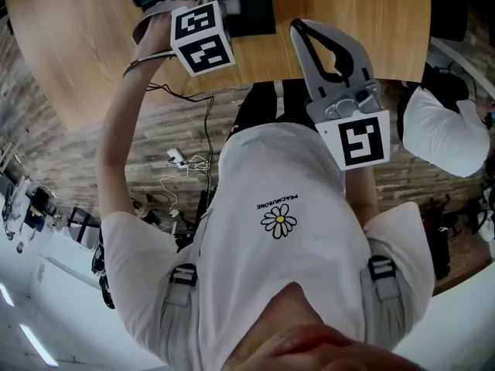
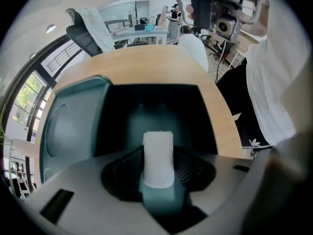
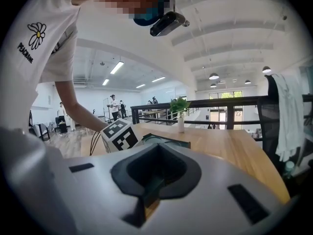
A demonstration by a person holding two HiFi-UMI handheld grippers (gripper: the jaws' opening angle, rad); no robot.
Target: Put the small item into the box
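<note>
the left claw (image 2: 159, 192) pinches the white item (image 2: 157, 155) at its tips. the open box (image 2: 73, 126) lies straight ahead of the jaws, so letting go should drop the item into its dark hollow, not onto the table (image 2: 161, 65) beyond. the right claw (image 1: 295, 28) is closed and empty. it is held off to the left claw's side, clear of the box, seemingly to keep out of the way.
</note>
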